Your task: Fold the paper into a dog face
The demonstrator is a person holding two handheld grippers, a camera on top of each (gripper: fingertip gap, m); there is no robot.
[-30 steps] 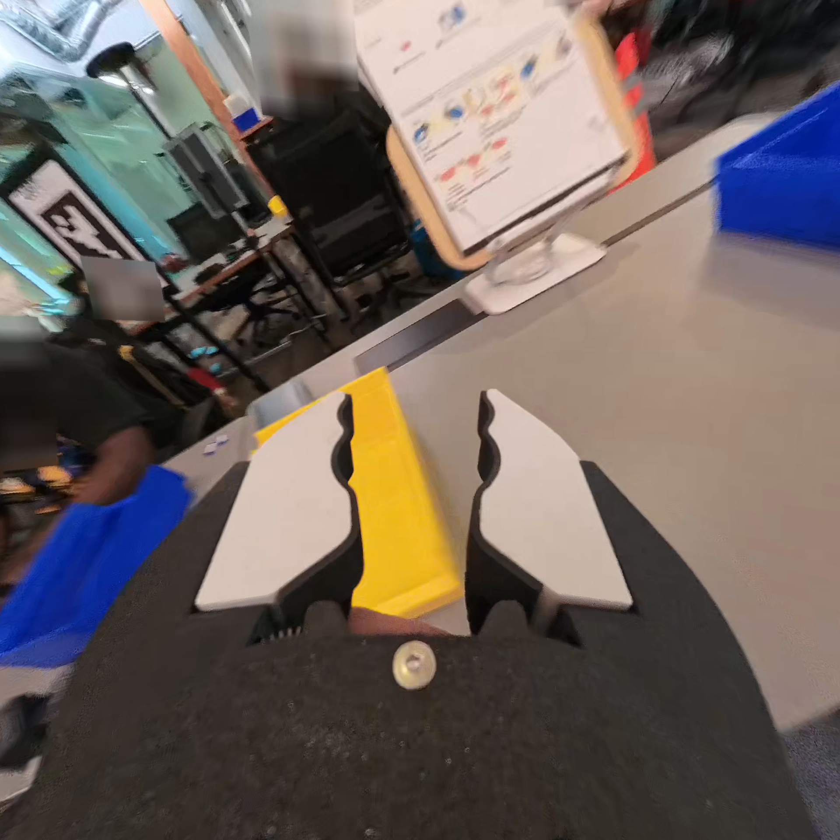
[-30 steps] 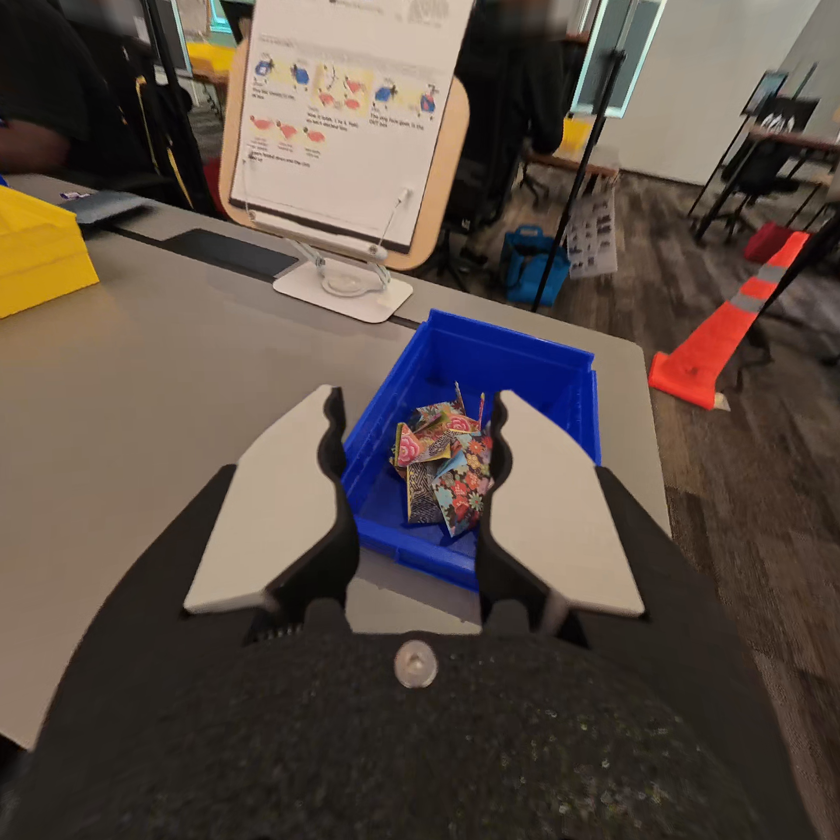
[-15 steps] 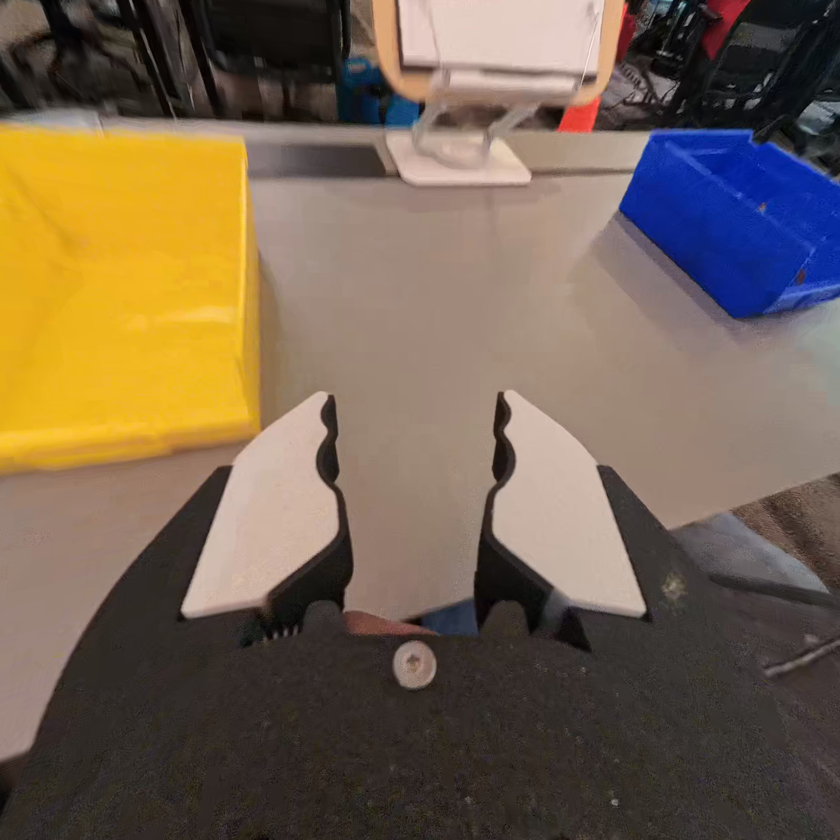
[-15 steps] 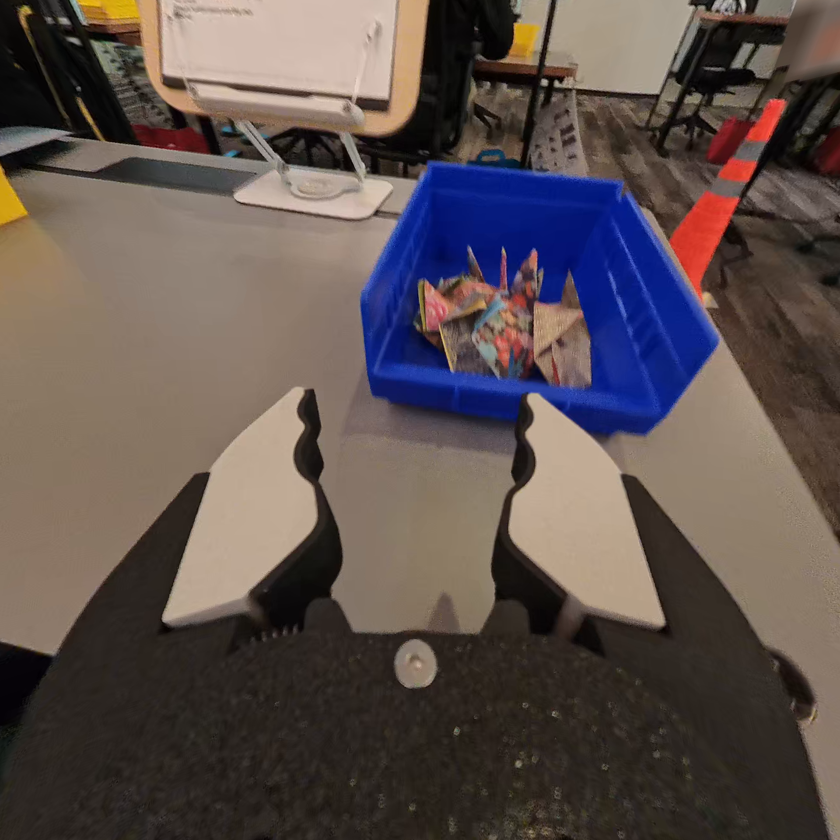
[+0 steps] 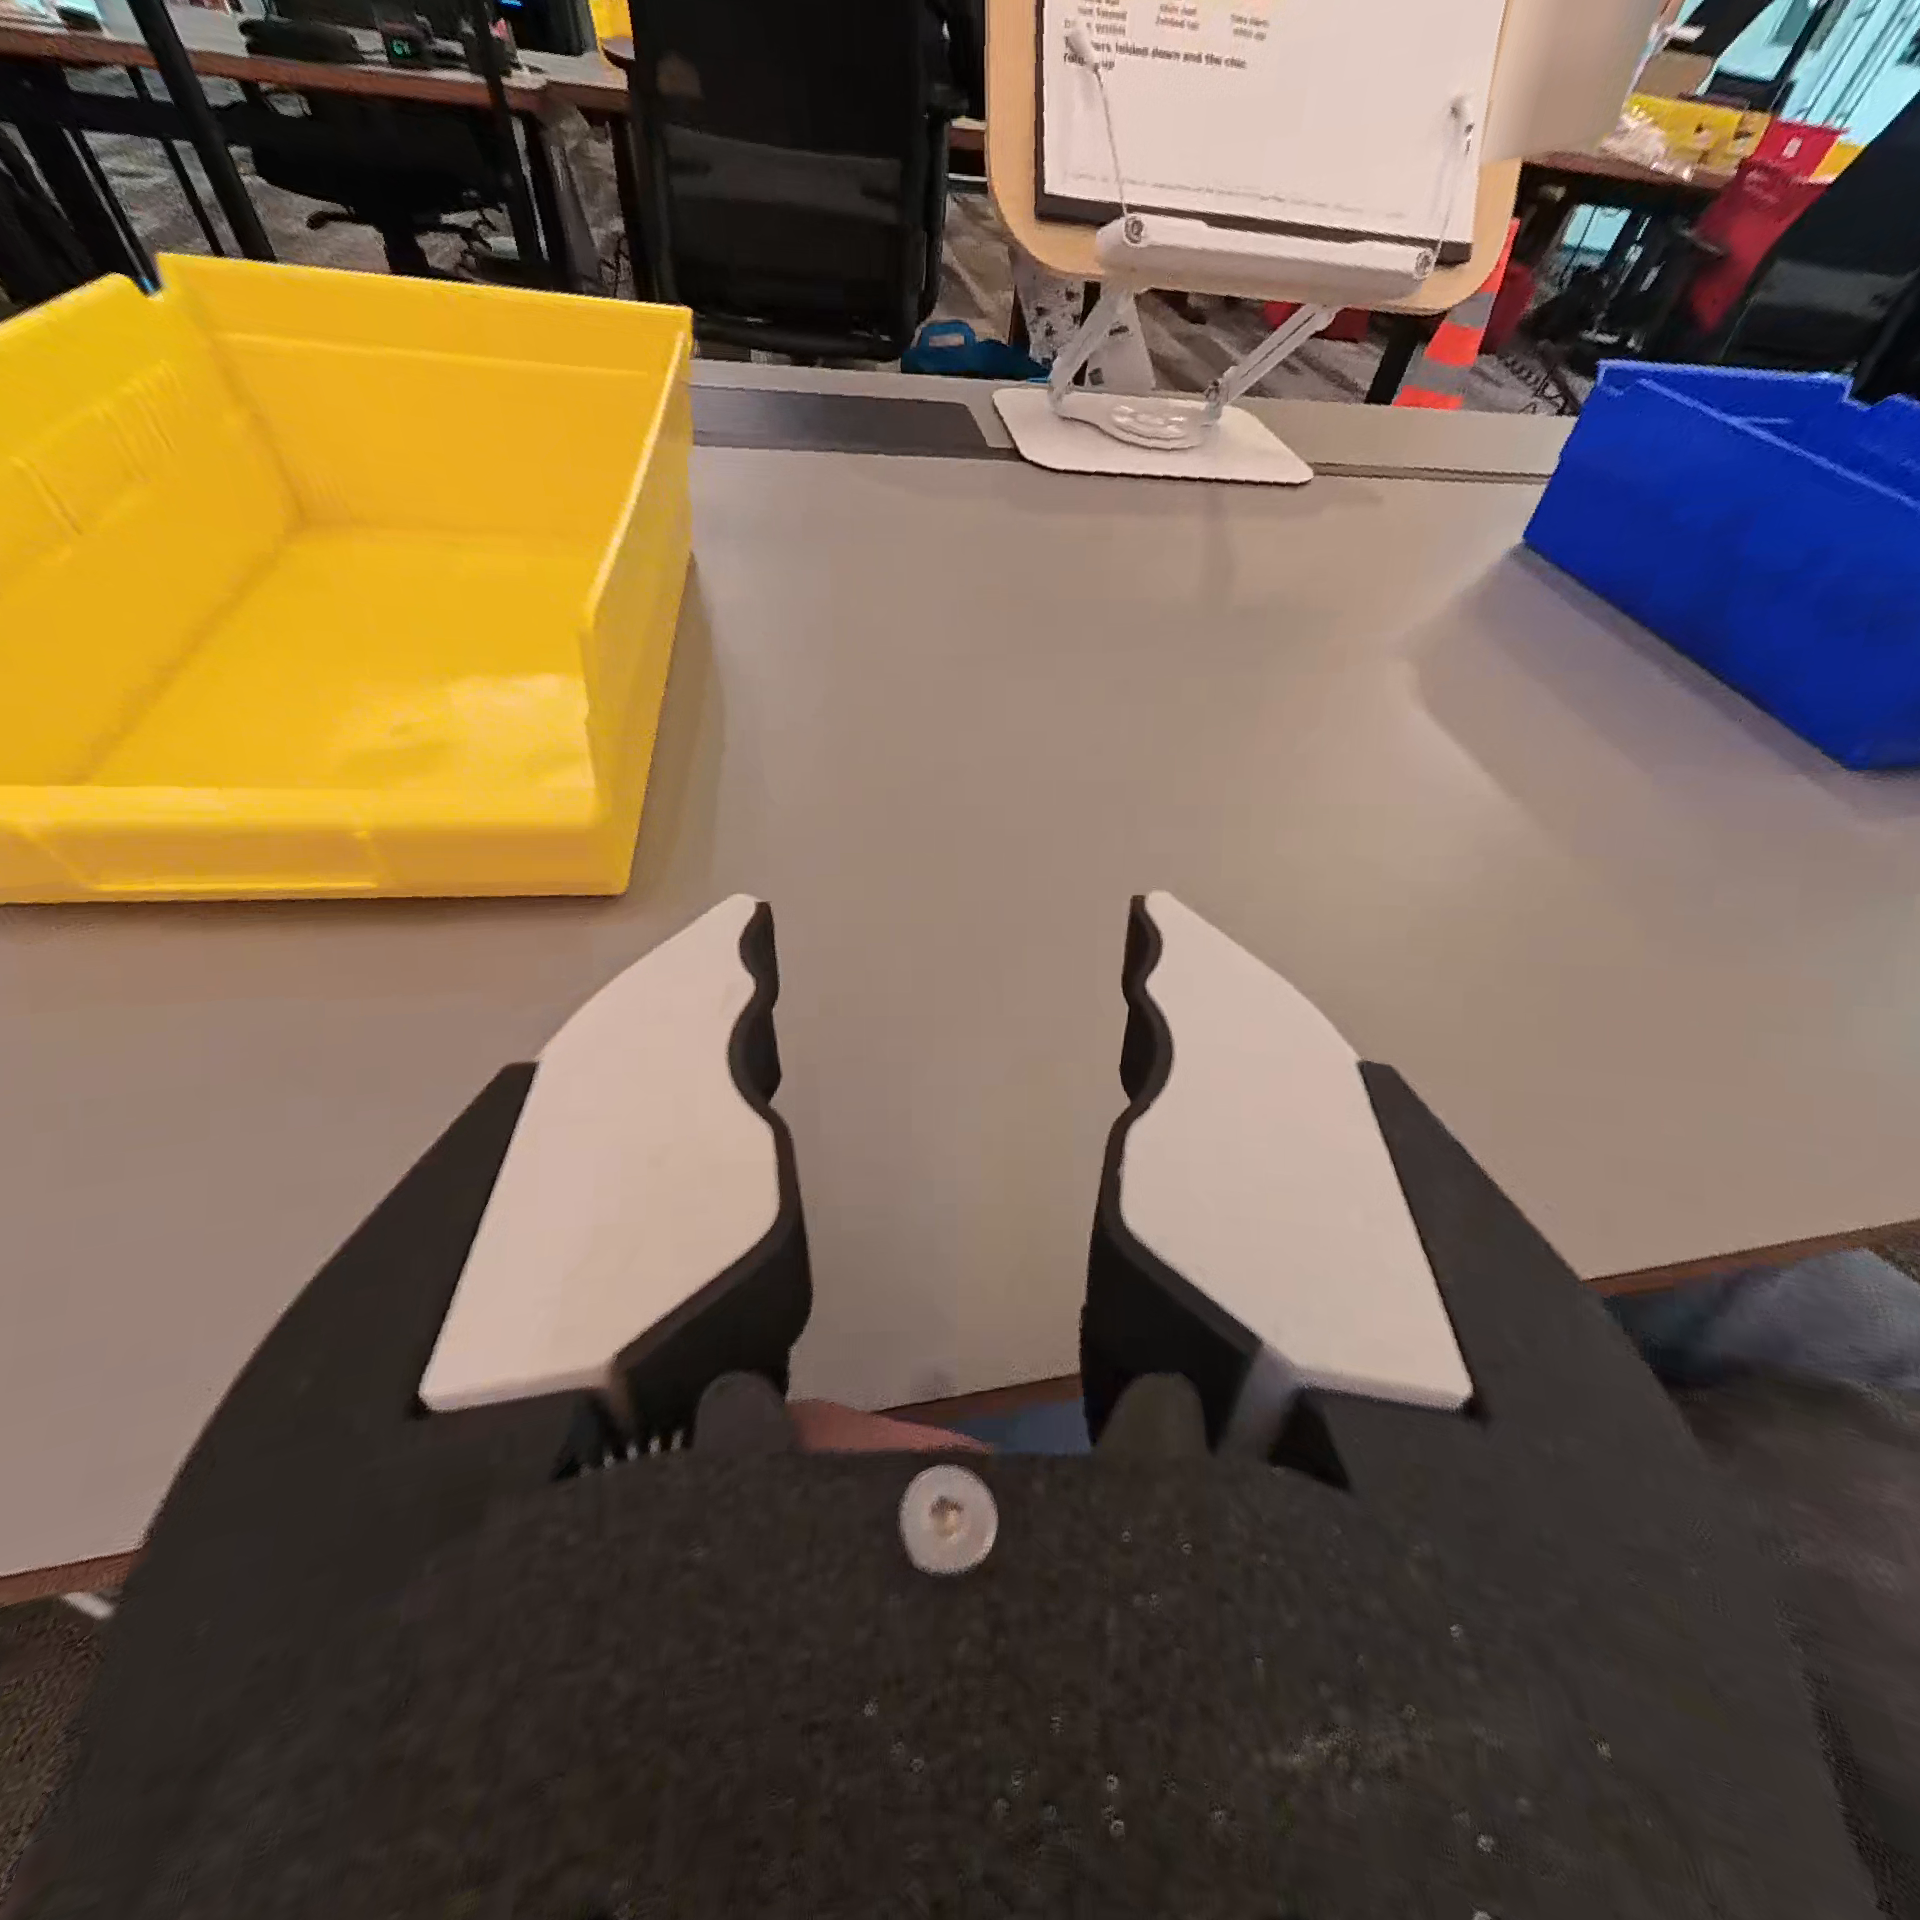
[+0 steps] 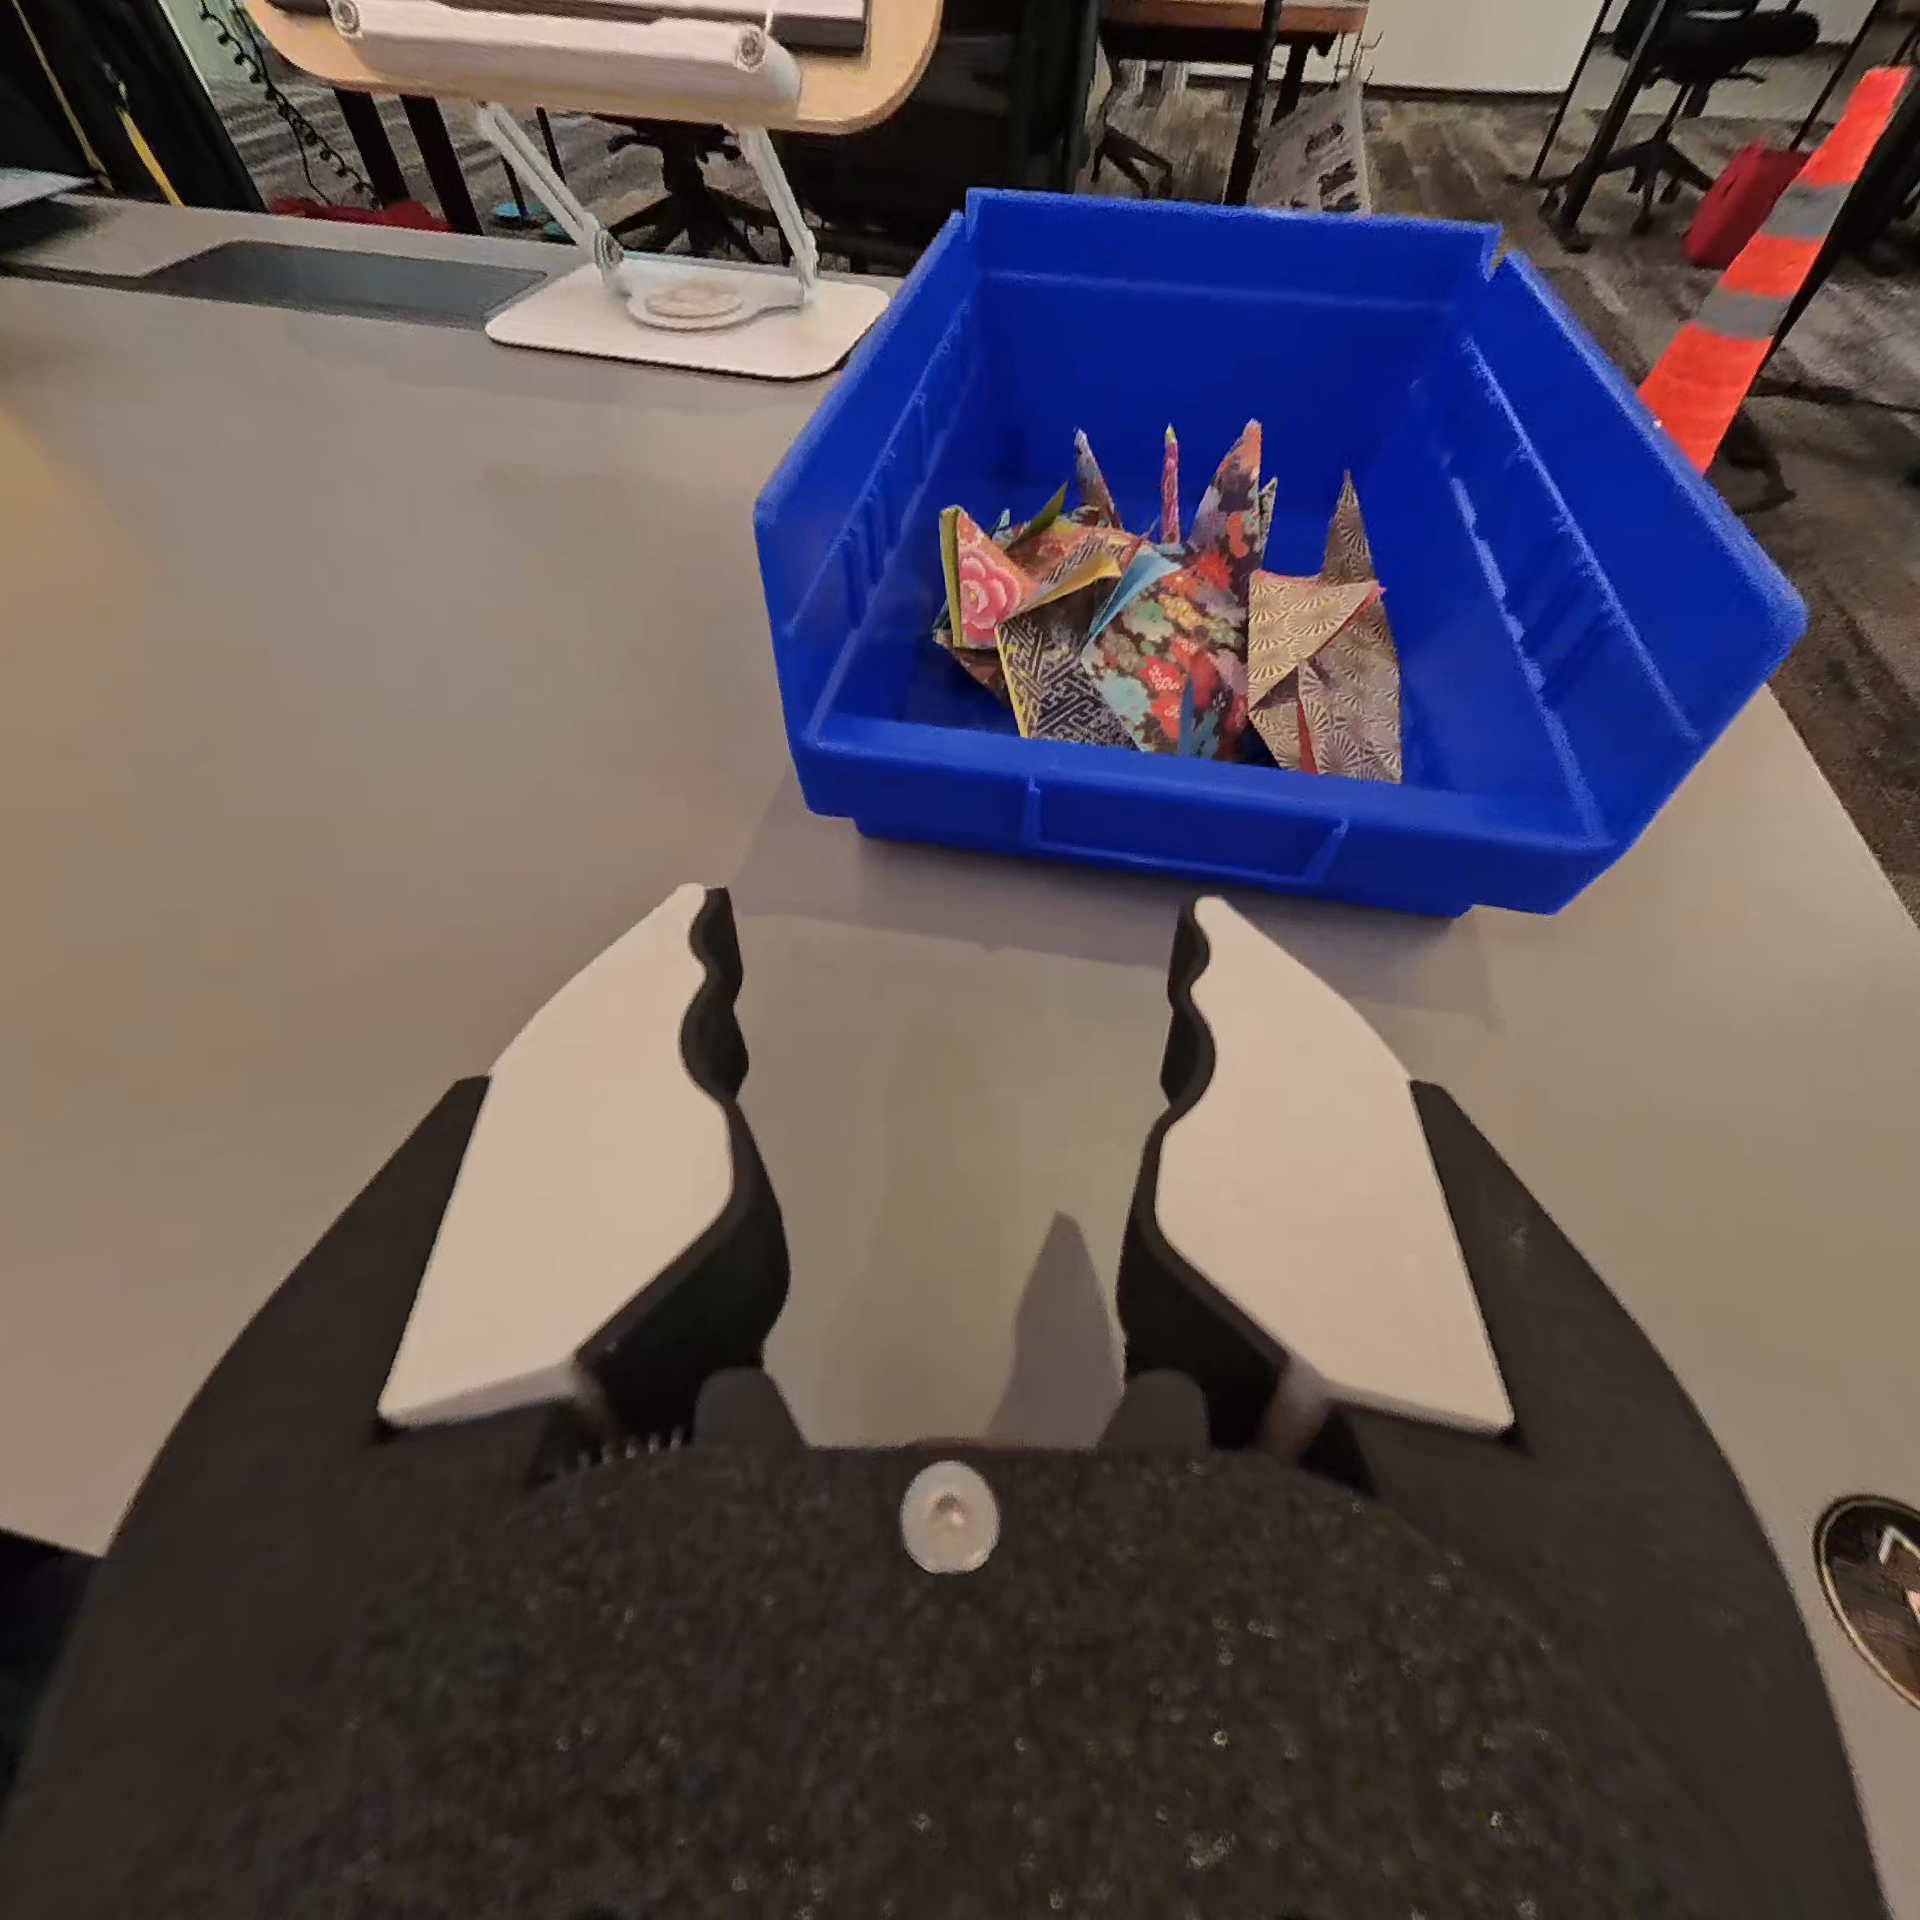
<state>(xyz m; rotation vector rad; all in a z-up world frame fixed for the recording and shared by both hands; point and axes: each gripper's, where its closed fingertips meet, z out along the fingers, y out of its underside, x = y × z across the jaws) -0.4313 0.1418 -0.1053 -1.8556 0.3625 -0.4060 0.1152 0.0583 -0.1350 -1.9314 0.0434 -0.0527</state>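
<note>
Several folded patterned papers lie in a blue bin on the grey table, ahead and right of my right gripper. That gripper is open and empty, above the bare table in front of the bin. My left gripper is open and empty over the table's near edge. A yellow bin stands to its front left and looks empty. The blue bin also shows at the right of the left wrist view. No loose flat sheet shows on the table.
An instruction sheet on a white stand rises at the table's far edge, also seen in the right wrist view. An orange cone stands on the floor at the right. Office chairs and desks stand behind. A round dark emblem shows at the lower right.
Both grippers have swung and pulled back toward the table's near edge, now facing the bins squarely. The right gripper has opened a little wider. Neither has taken hold of anything.
</note>
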